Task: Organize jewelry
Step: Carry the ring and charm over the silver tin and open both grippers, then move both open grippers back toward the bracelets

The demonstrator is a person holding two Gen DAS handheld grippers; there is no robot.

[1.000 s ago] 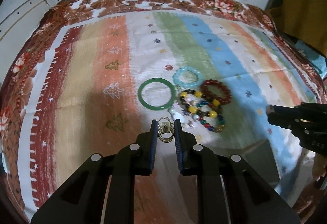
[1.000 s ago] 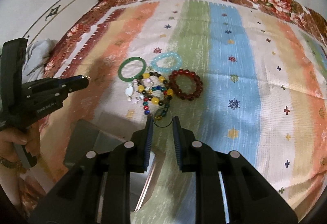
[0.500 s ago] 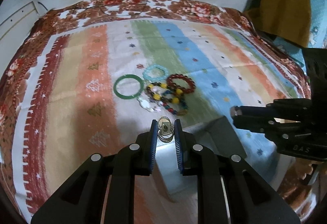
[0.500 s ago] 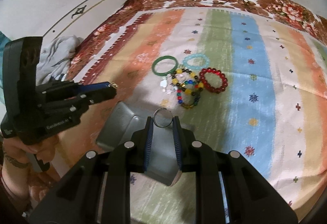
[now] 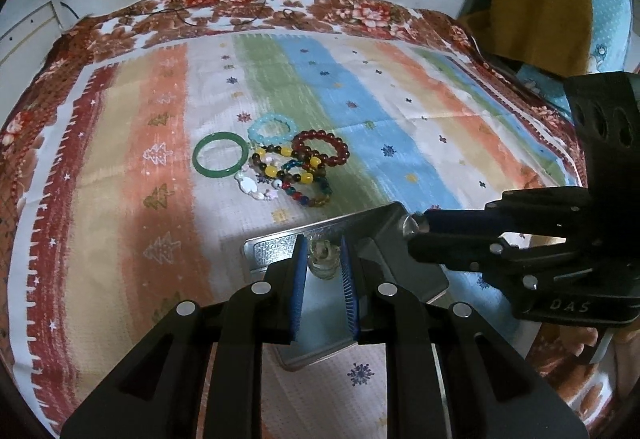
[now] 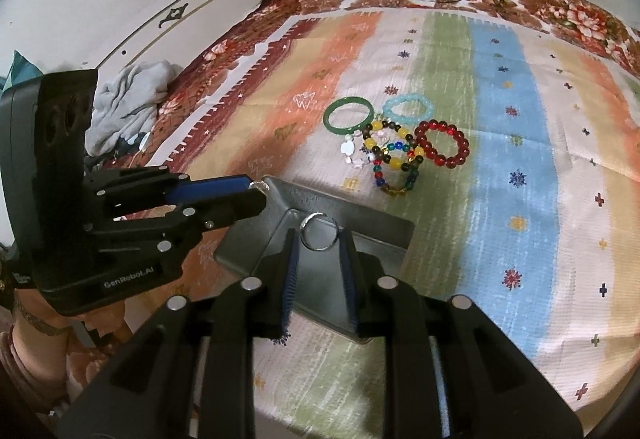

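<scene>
both tools are hovering over a metal tray [image 6: 384, 231] on the bed. the left tool [image 5: 324, 259] and right tool [image 6: 318, 239] have just been opening, pads apart, releasing earrings [image 5: 323, 259] and a ring [image 6: 319, 231]; lifting straight up is looking safest.

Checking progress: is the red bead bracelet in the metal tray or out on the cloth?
Out. The red bead bracelet lies on the striped cloth, clear of the metal tray.

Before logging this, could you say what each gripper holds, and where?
Nothing firmly: both jaws have just been opening, gold rings loose between the left gripper's, a silver ring between the right gripper's.
</scene>
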